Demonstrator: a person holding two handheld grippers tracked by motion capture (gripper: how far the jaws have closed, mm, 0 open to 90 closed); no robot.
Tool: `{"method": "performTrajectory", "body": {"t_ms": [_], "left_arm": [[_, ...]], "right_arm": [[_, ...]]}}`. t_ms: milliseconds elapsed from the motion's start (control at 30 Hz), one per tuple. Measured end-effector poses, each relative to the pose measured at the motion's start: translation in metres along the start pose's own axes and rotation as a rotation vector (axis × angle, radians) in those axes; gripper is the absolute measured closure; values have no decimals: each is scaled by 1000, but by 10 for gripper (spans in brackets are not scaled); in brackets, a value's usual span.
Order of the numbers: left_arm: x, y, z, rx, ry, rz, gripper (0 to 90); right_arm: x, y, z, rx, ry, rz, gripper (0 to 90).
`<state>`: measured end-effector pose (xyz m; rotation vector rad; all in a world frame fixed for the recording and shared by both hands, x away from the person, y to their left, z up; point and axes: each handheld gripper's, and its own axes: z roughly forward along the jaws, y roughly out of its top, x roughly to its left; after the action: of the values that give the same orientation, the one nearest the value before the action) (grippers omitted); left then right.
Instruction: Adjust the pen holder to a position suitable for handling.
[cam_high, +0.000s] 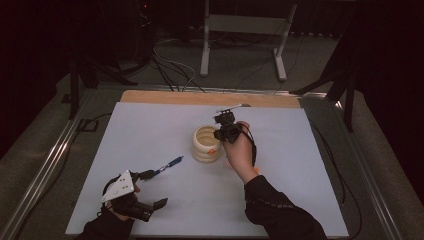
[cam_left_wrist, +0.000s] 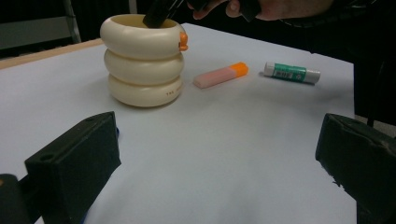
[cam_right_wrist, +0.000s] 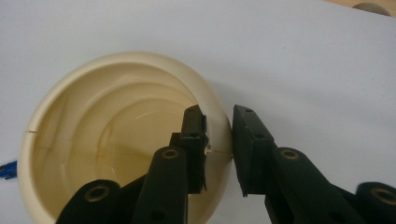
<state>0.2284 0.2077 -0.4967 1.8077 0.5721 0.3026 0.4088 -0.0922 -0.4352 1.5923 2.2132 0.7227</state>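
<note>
Left gripper (cam_left_wrist: 219, 158) jaws wide; cream holder (cam_left_wrist: 142, 60) print unreadable.

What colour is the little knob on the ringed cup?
Orange knob on the cream cup, clearest in the left gripper view.

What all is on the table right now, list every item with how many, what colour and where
Ringed holder: one, cream with a small orange knob, middle of the sheet; looks empty inside in the right gripper view.
Pen: one, blue, on the sheet left of the holder, just beyond the left claw.
Eraser: one, pink with an orange end, lying beside the holder.
Glue stick: one, green label with white ends, lying past the eraser.
Sheet: one, white, covering the wooden table.
Left claw: one, black, near left corner, jaws open, holding nothing.
Right claw: one, black, closed on the holder's rim, one jaw inside, one outside.
</note>
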Motion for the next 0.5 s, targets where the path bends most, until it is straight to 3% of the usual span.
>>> {"method": "performTrajectory", "body": {"t_ms": [367,500], "left_arm": [[-1,0,1,5,0,3,2],[0,0,1,2,-1,0,2]], "right_arm": [[2,2,2,-10,13,21,720],[-1,2,2,-24,46,29,629]]}}
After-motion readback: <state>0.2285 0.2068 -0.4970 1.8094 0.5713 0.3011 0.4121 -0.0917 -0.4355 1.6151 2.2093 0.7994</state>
